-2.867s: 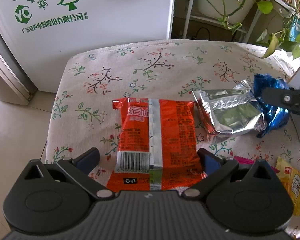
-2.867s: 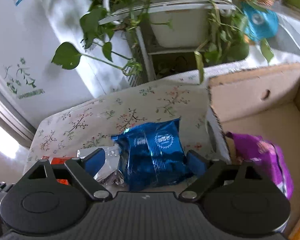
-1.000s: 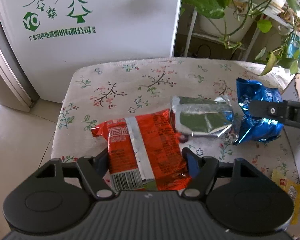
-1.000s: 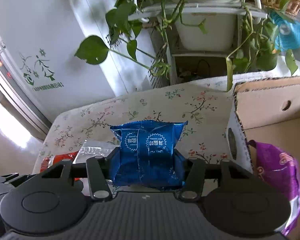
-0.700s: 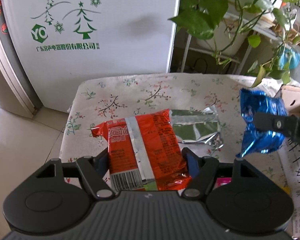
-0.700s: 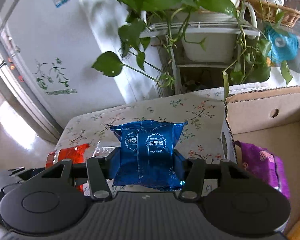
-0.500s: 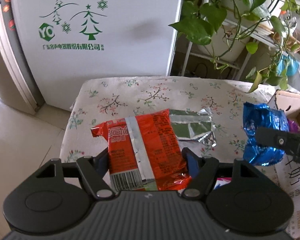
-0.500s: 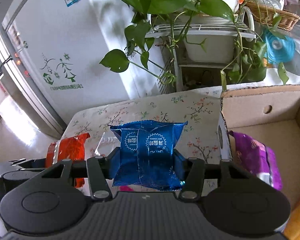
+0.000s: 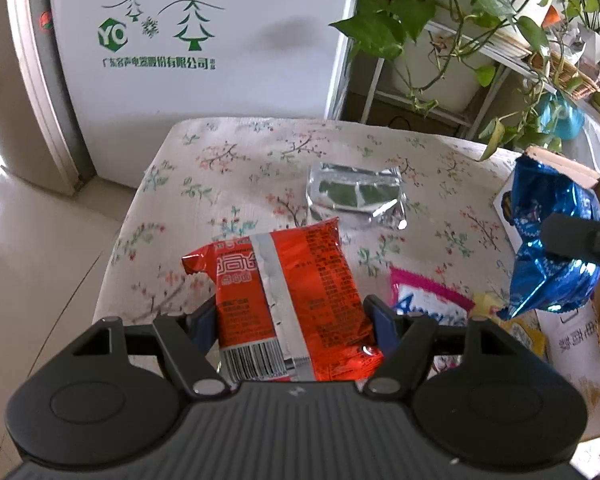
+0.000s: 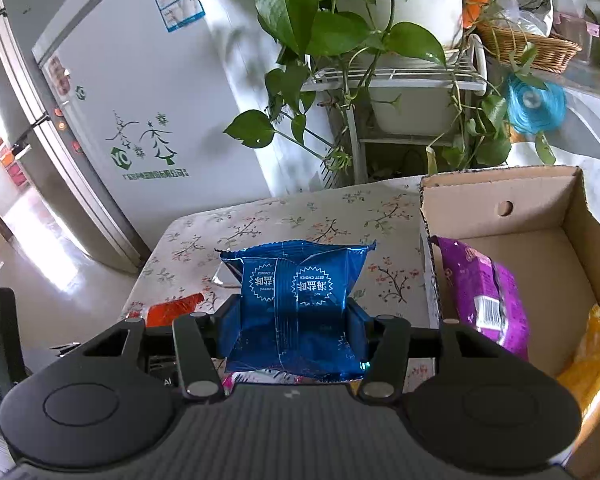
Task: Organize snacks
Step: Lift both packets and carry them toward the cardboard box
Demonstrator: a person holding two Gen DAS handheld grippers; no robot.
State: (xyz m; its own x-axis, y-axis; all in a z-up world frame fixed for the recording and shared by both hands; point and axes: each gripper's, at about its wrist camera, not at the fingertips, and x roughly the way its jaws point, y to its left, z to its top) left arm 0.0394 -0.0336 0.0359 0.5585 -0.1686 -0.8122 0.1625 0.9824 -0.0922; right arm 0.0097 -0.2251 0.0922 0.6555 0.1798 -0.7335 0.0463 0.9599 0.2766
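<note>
My left gripper (image 9: 290, 322) is shut on an orange-red snack packet (image 9: 288, 300) and holds it above the flowered tablecloth (image 9: 260, 156). In the right wrist view my right gripper (image 10: 294, 330) is shut on a blue foil snack packet (image 10: 296, 300), lifted over the table just left of the open cardboard box (image 10: 500, 208). That same blue packet (image 9: 548, 240) shows at the right of the left wrist view, with a black finger (image 9: 580, 240) across it. A silver foil packet (image 9: 356, 192) lies flat on the table. A purple packet (image 10: 484, 292) and a yellow packet (image 10: 592, 348) lie in the box.
A pink-and-white packet (image 9: 428, 304) and a yellow sachet (image 9: 520, 332) lie on the table beside the box. A white fridge (image 9: 204, 52) stands behind the table, and a plant stand (image 10: 400, 80) with trailing leaves beyond the box. Tiled floor (image 9: 32, 240) lies left of the table.
Both grippers have risen from the table with their packets and drifted right toward the box. The silver packet now lies uncovered, and the pink and yellow packets have come into view.
</note>
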